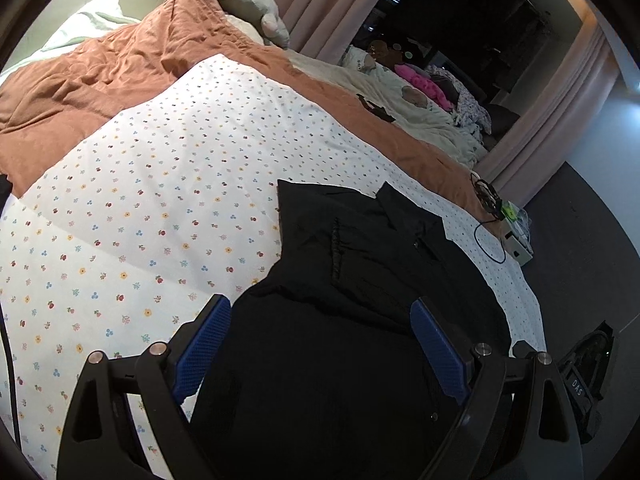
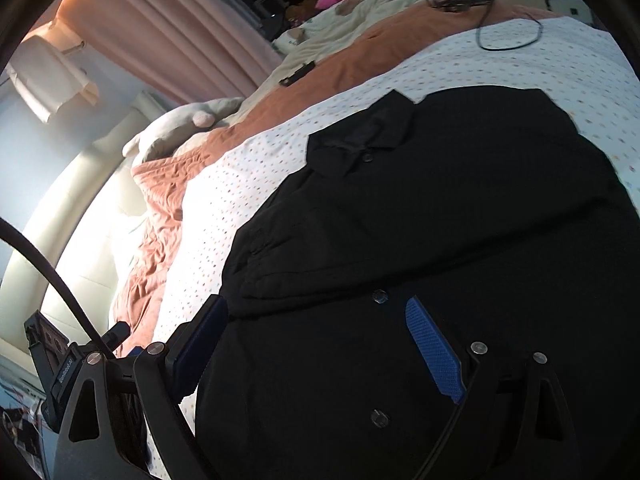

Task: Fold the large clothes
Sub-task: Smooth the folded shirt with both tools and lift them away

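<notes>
One black shirt [image 2: 440, 208] on floral sheet [image 1: 160, 184]; left tool [image 1: 320, 320], right tool [image 2: 316, 316] both wide, empty.

Shirt [image 1: 360, 280]: plain black, collar and buttons included. Sheet [image 1: 160, 208] beneath it: white, printed all over with small flowers and fruit in red, blue and yellow. Quilt [image 1: 100, 80]: plain rust-orange. Blanket [image 1: 420, 120] beyond the quilt: cream with tan patches. Curtain [image 2: 168, 32]: dusty pink. Soft item [image 1: 424, 80] on the far pile: bright magenta. Cable [image 1: 486, 244] on the sheet: black. Left hand-held gripper [image 1: 320, 336] and right hand-held gripper [image 2: 316, 336]: black frames, blue textured pads.
</notes>
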`<state>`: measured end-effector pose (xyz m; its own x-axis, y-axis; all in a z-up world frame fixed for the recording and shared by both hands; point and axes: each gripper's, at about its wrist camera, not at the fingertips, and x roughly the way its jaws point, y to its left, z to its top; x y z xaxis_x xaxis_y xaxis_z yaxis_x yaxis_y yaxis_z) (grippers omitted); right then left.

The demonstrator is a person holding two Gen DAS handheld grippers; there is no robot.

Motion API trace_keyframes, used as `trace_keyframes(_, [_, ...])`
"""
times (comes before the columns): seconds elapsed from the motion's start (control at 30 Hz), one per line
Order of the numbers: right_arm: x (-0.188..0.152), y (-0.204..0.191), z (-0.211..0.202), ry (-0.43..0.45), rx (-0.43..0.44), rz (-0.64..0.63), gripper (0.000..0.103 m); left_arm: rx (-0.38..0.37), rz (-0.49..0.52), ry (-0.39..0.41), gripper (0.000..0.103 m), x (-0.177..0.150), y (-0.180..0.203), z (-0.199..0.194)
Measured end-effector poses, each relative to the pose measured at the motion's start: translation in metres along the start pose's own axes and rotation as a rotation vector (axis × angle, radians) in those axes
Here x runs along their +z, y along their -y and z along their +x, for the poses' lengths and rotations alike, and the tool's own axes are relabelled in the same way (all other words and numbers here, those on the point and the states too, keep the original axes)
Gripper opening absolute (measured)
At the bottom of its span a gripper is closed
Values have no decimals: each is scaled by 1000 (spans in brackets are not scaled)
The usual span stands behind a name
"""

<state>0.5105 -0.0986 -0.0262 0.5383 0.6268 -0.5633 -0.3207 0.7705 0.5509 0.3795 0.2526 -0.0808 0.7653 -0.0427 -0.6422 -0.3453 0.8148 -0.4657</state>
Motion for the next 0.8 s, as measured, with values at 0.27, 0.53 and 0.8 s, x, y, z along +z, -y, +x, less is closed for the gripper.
trace_keyframes(0.27, [-26,28,-104,87,-55,35,90,-23,76,-9,93,-37,30,-34])
trace_keyframes(0.53, [-59,47,-170,130,-51,74,90,4,63,-3,93,-72,22,-83])
trace_keyframes(0.8, [-99,69,-243,156,-65,89,90,50,80,-23,93,-106,6,-131])
